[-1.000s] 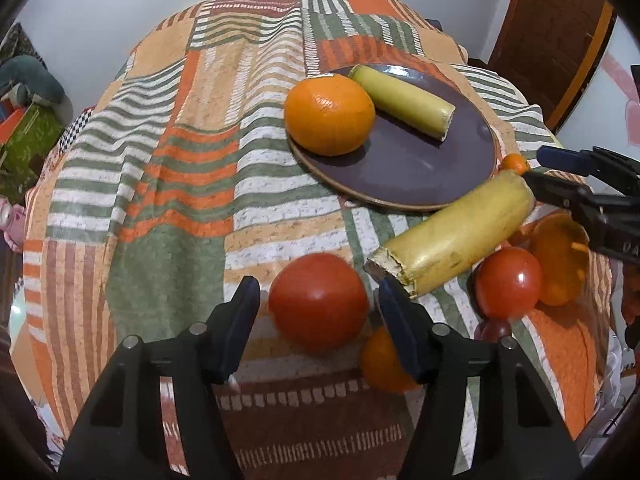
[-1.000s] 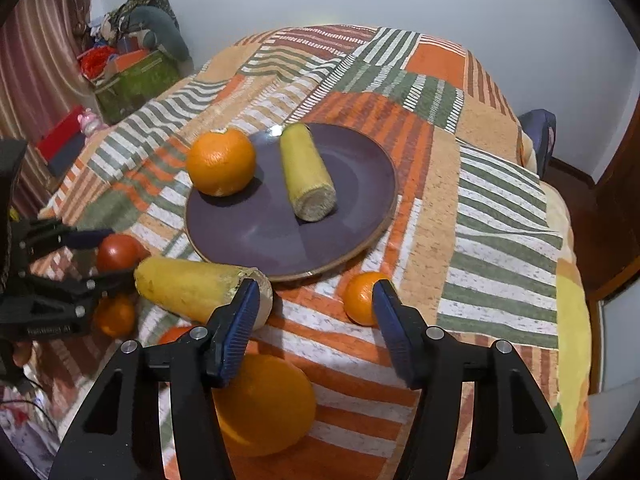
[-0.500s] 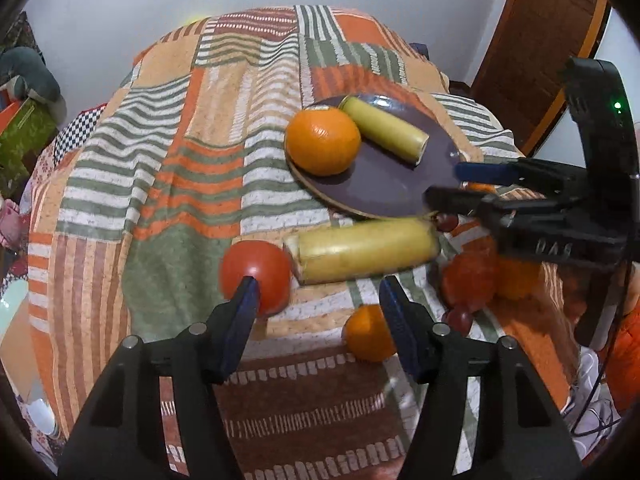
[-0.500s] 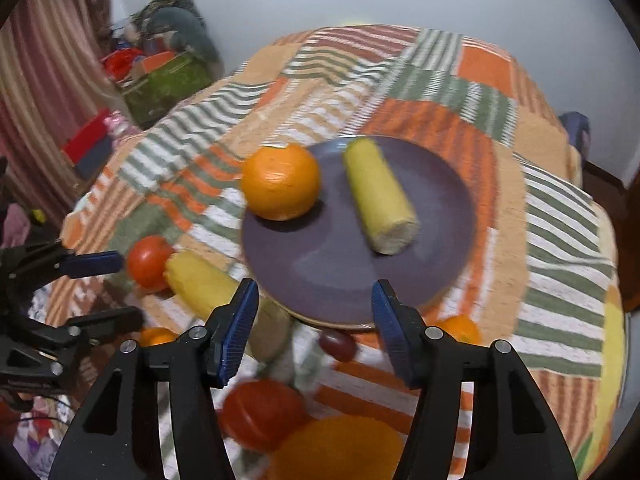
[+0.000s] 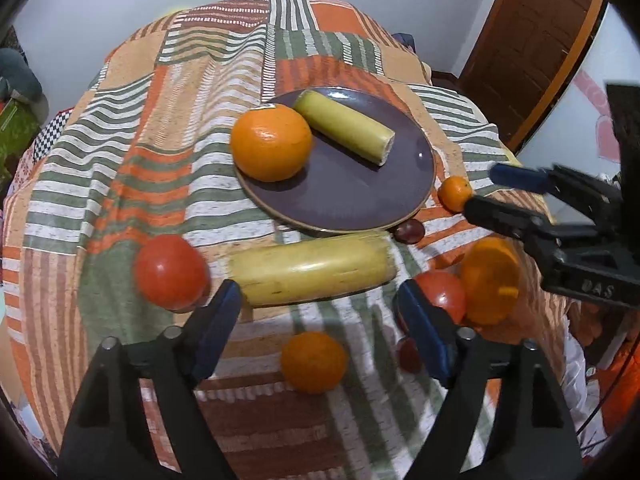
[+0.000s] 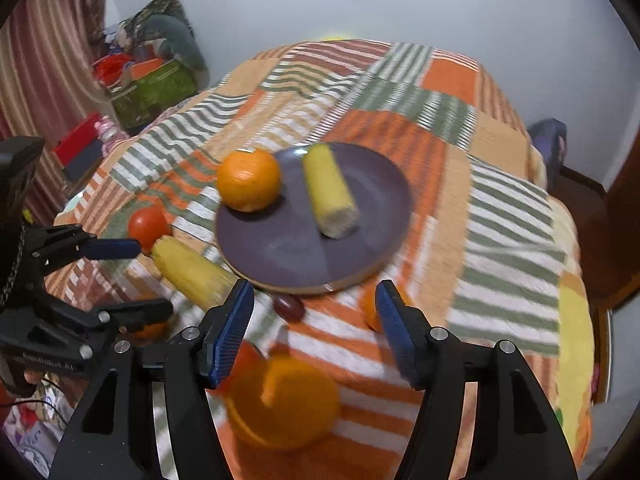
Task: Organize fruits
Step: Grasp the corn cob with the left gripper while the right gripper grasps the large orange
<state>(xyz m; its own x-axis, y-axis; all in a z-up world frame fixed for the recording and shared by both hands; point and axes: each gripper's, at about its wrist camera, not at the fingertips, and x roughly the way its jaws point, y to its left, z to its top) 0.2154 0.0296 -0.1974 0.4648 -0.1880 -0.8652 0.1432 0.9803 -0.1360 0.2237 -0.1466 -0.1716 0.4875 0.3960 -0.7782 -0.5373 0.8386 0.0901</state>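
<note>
A dark purple plate (image 5: 360,196) (image 6: 288,252) holds a large orange (image 5: 271,142) (image 6: 248,180) and a short yellow banana piece (image 5: 344,126) (image 6: 329,192). A longer yellow banana piece (image 5: 312,270) (image 6: 192,272) lies on the cloth in front of the plate, between a red tomato (image 5: 171,272) (image 6: 148,224) and a second tomato (image 5: 440,294). A small orange (image 5: 314,362), a tiny orange (image 5: 454,193), a persimmon (image 5: 490,280) (image 6: 280,400) and a dark plum (image 5: 409,231) (image 6: 289,307) lie around. My left gripper (image 5: 320,320) is open above the long banana piece. My right gripper (image 6: 314,324) is open and empty near the plate's front rim.
The table wears a striped patchwork cloth (image 5: 180,92) that falls off at rounded edges. A wooden door (image 5: 532,40) stands to the right. Bags and boxes (image 6: 152,80) lie on the floor beyond the table's left side.
My left gripper swung from the tomato to face the long banana piece. My right gripper moved along the table's front edge; the persimmon now lies below it.
</note>
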